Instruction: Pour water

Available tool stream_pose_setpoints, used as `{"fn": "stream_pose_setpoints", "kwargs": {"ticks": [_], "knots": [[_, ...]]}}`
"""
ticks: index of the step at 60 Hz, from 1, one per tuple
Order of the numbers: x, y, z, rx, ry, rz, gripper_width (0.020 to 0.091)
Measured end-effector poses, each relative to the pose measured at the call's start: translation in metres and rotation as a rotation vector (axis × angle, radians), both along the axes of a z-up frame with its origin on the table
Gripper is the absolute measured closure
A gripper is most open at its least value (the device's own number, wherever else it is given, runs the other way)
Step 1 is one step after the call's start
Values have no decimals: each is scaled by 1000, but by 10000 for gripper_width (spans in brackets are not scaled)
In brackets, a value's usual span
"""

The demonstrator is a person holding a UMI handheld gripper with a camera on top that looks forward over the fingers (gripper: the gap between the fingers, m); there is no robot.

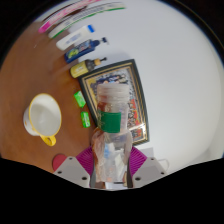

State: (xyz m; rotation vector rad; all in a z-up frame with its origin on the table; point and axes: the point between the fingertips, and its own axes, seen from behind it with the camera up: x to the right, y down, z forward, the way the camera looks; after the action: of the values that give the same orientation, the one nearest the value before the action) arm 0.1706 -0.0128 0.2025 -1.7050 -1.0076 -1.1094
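My gripper is shut on a clear plastic water bottle with a green label band; both magenta pads press its crinkled lower body. The bottle stands upright between the fingers and rises ahead of them, its cap end over a framed picture. A white mug with a yellow handle sits on the brown table to the left of the bottle, its mouth facing up and apart from the bottle.
A framed picture lies flat on the table beyond the fingers. Small green items lie between mug and picture. Bottles, tubes and pens are strewn farther off. White surface spreads to the right.
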Motion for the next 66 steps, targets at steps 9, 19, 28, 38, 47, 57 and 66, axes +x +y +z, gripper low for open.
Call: {"fn": "stream_pose_setpoints", "kwargs": {"ticks": [9, 19, 28, 38, 47, 57, 66], "knots": [[-1, -7, -1, 29, 504, -57, 677], [15, -5, -36, 23, 911, -117, 677], [32, -2, -89, -3, 1092, -143, 678], [44, 2, -133, -10, 1160, -174, 674], [49, -2, -147, 30, 1248, -184, 648], [50, -2, -146, 39, 1248, -198, 561], [49, -24, -149, -38, 1216, -262, 276]]}}
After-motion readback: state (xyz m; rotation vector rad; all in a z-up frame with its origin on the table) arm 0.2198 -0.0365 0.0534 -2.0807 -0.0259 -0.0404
